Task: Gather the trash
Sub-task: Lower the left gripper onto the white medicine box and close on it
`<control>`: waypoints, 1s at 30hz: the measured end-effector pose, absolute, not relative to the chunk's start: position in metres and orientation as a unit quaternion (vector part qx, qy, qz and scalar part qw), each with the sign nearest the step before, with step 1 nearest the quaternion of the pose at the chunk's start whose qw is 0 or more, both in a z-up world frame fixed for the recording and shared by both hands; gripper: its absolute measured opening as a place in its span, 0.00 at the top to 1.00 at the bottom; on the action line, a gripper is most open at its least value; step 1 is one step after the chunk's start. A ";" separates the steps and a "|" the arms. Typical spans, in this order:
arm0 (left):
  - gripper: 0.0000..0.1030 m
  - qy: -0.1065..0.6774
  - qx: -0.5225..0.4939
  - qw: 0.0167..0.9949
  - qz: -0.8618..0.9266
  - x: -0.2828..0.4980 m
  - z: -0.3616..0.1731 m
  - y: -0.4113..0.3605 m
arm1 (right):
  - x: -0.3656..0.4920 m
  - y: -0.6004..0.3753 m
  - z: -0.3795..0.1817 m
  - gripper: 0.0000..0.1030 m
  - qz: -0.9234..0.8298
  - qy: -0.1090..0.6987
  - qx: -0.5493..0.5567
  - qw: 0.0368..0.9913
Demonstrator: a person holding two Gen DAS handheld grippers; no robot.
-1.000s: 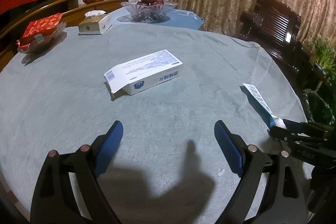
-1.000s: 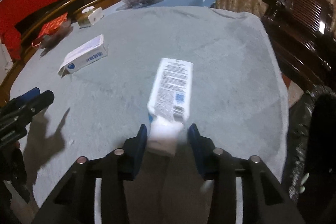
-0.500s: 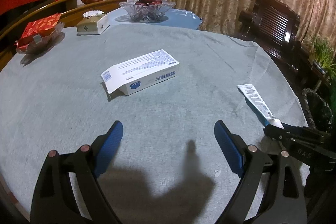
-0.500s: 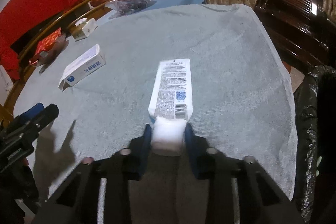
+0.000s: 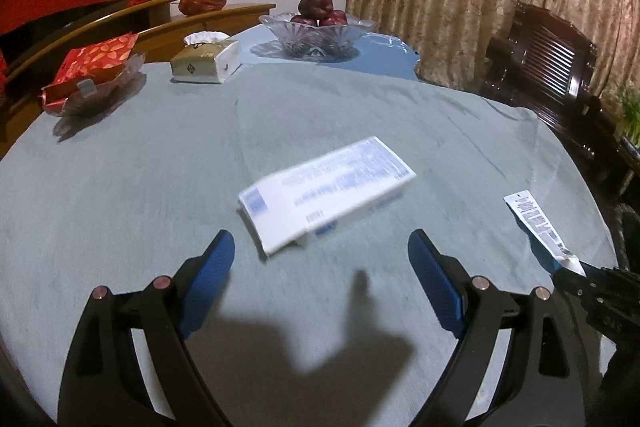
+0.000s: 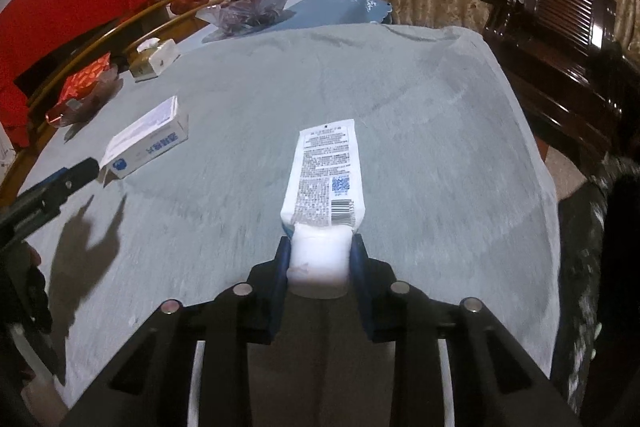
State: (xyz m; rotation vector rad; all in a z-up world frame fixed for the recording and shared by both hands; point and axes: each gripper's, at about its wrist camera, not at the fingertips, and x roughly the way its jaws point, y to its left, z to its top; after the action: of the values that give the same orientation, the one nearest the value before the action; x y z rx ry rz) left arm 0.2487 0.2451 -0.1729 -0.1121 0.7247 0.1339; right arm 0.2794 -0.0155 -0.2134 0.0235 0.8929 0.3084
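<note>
A white squeeze tube (image 6: 326, 179) with printed text lies on the grey tablecloth, its white cap (image 6: 319, 259) toward me. My right gripper (image 6: 319, 255) is shut on that cap, a blue pad pressing each side. The tube (image 5: 536, 223) also shows at the right edge of the left wrist view, with the right gripper (image 5: 576, 269) at its near end. A white and blue carton (image 5: 326, 199), one end flap open, lies just beyond my left gripper (image 5: 320, 255). That gripper is open and holds nothing. The carton (image 6: 146, 143) sits left of the tube.
At the far side stand a glass fruit bowl (image 5: 318, 35), a tissue box (image 5: 206, 61) and a red packet (image 5: 94, 67) in a glass dish. A dark wooden chair (image 6: 560, 39) stands right of the table (image 6: 440, 107). A black bag (image 6: 588, 267) hangs at the right edge.
My right gripper's pads closed onto the tube's cap. My left gripper moved toward the carton, which now lies much closer to its fingers.
</note>
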 end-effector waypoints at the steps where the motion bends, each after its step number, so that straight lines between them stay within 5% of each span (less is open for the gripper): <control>1: 0.17 0.355 -0.055 0.931 0.065 0.253 -0.173 0.247 | 0.283 -0.014 -0.213 0.71 0.149 0.429 0.011 0.891; 16: 0.17 0.389 -0.090 0.916 0.045 0.283 -0.196 0.274 | 0.304 -0.003 -0.218 0.71 0.154 0.427 0.001 0.891; 21: 0.31 0.402 -0.108 0.909 0.008 0.293 -0.199 0.267 | 0.304 -0.003 -0.217 0.71 0.154 0.427 0.001 0.891; 30: 0.25 0.397 -0.088 0.912 -0.059 0.278 -0.186 0.233 | 0.305 -0.004 -0.215 0.71 0.152 0.428 0.002 0.891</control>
State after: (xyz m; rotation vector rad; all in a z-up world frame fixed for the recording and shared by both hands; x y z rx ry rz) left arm 0.2778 0.2335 -0.1861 -0.1815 0.8187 -0.1206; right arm 0.3050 -0.0038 -0.2154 0.0045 0.8886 0.3147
